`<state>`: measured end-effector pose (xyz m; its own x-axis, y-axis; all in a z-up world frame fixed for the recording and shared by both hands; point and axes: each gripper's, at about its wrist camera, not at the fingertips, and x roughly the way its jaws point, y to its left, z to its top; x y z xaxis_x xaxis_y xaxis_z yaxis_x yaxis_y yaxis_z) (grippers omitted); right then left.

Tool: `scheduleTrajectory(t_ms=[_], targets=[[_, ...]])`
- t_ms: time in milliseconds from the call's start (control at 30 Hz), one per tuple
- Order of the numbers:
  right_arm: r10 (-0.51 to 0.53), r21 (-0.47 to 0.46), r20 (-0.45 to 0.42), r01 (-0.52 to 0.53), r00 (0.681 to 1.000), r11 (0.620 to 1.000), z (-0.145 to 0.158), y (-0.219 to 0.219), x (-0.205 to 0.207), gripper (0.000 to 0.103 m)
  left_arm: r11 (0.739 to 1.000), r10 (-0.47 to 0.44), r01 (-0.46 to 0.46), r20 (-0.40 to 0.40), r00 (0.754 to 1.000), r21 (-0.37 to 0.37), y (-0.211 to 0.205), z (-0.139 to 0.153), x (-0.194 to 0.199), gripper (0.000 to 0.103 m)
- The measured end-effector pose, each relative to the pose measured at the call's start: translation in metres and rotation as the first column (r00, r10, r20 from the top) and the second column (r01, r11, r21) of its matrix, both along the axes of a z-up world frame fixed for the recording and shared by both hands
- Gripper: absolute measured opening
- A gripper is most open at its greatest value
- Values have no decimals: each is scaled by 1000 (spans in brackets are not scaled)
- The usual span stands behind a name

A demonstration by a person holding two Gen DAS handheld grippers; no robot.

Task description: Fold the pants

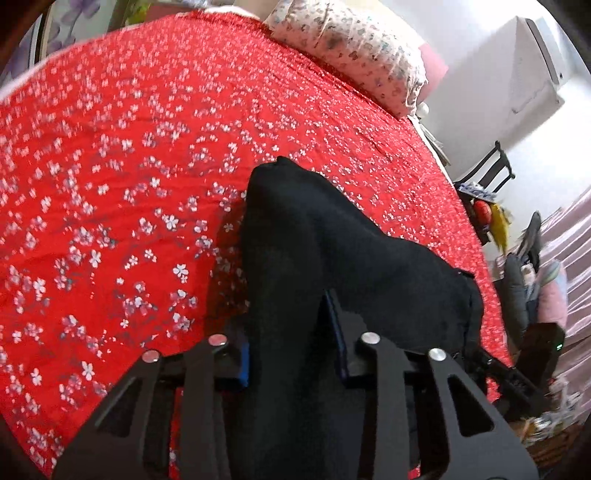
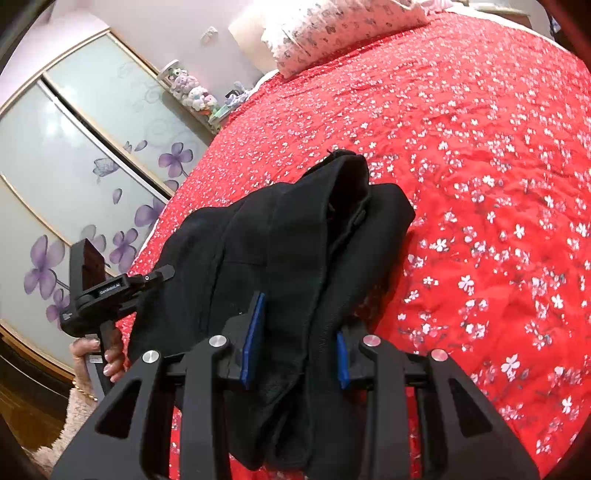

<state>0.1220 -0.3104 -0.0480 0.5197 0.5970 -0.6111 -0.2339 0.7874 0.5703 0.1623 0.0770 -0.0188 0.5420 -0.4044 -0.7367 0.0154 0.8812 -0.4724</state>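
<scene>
Both grippers grip the black pants [image 2: 280,236], which hang bunched over the red floral bedspread [image 2: 480,184]; left gripper [image 1: 291,347] has its blue-padded fingers pressed against a thick fold, right gripper [image 2: 297,350] likewise pinches the cloth near a patterned pillow [image 2: 332,29]

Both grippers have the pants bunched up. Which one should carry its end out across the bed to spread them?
Probably right. The right gripper faces open bedspread; the left gripper sits nearer the bed's edge, better as anchor on the pants.
</scene>
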Motion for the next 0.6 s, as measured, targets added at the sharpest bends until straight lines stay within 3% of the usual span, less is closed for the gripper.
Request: scheduleTrajectory(t_ms=[333,600], targets=[[-19,66,25,18,999,998,7,-6,-2,29,978,-16,-9,119,993,210,-32,32,-21,19],[-10,114,77,1,997,994,22,-8,-9,27,963,-53,-12,230,972,270,-52,70,-52,16]])
